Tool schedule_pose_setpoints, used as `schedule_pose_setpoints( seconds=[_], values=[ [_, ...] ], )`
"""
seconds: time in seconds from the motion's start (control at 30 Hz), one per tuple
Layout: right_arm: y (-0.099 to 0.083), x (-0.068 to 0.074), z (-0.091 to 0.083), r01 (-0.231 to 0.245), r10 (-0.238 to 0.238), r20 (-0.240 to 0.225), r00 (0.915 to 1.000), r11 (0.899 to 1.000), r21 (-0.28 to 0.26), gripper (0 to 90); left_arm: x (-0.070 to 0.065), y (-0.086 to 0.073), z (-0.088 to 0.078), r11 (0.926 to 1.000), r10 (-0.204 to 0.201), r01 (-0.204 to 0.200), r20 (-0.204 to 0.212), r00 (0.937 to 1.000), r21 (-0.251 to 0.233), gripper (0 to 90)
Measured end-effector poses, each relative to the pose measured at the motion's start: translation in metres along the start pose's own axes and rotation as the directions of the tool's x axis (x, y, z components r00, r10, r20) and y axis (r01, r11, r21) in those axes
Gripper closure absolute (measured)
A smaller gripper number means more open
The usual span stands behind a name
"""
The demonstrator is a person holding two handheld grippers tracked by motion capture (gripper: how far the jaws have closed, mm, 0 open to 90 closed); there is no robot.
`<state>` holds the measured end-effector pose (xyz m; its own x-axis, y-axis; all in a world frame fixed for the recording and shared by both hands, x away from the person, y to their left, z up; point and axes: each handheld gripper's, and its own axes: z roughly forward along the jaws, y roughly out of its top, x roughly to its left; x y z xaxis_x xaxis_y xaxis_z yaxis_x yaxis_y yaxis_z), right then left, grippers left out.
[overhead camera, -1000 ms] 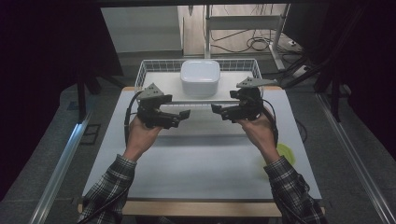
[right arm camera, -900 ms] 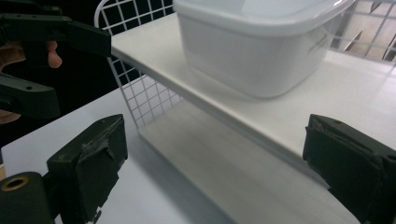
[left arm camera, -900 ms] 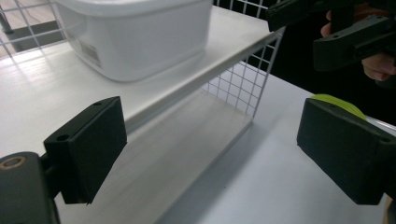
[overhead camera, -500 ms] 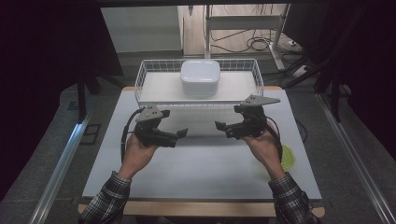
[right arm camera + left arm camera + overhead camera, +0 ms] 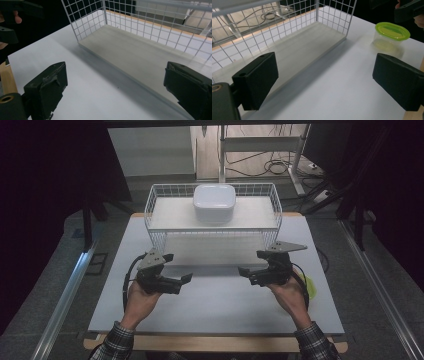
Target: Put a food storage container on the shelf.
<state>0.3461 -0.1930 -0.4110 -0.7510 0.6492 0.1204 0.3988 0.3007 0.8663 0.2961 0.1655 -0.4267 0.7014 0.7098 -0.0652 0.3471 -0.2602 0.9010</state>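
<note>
Standing wide apart w/ nothing between them, the jaws of both grippers hang over bare white tabletop (image 5: 220,310). Left gripper (image 5: 180,281) sits near-left, right gripper (image 5: 246,271) near-right, tips aimed inward at each other w/ a broad gap between.

Vs. the earlier frames: both have come back toward the near edge. A sec ago they were up just in front of the wire basket (image 5: 152,202), closer together; half a sec ago already partway back; now further toward the near edge & a bit more spread. Jaws look open in all three. Basket, white lidded box (image 5: 214,202) and green tub look unmoved.

Nearest thing to the grippers is the basket: white wire grid walls, pale flat floor, long & shallow, sitting at the far middle of the tabletop, its near wall well apart from both grippers. In left gripper view its corner & floor run up-left beyond the jaws (image 5: 332,30); in right gripper view the same floor runs up-right (image 5: 140,50).

Box: rounded white, at the basket's far middle.

Small clear tub w/ lime-green lid (image 5: 392,32) stands on the tabletop near the right edge, just beside the right hand (image 5: 289,292); in high view mostly hidden by that hand.
</note>
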Motion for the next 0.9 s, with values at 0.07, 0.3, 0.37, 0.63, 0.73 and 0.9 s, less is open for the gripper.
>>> schedule_pose_setpoints(
  seconds=[0.07,0.3,0.37,0.63,0.73,0.9],
  values=[
    [-0.005,0.001,-0.003,-0.004,0.004,0.012,0.9999,1.000,-0.002,5.2,-0.003,-0.005,-0.001,1.0000,0.003,-0.003,-0.001,1.0000,0.009,5.9],
    [-0.021,0.002,-0.008,-0.004,0.003,0.043,0.9991,1.000,0.012,4.5,-0.009,-0.021,-0.002,0.9993,0.019,-0.018,-0.019,0.9997,0.034,5.8],
    [-0.032,0.005,-0.008,-0.001,0.000,0.061,0.9981,1.000,0.023,3.8,-0.010,-0.029,-0.003,0.9993,0.015,-0.014,-0.025,0.9996,0.036,6.0],
    [-0.047,0.012,-0.008,0.007,-0.014,0.107,0.9942,0.998,0.066,2.7,-0.014,-0.054,0.000,0.9976,0.006,-0.004,-0.029,0.9996,0.069,6.0],
    [-0.052,0.016,-0.008,0.006,-0.015,0.113,0.9935,0.997,0.072,2.0,-0.016,-0.064,0.002,0.9968,0.004,-0.001,-0.037,0.9993,0.080,5.4],
    [-0.061,0.019,-0.007,-0.035,0.027,0.097,0.9950,0.996,0.087,2.2,-0.019,-0.082,-0.003,0.9974,-0.028,0.033,-0.086,0.9959,0.064,3.2]
  ],
)
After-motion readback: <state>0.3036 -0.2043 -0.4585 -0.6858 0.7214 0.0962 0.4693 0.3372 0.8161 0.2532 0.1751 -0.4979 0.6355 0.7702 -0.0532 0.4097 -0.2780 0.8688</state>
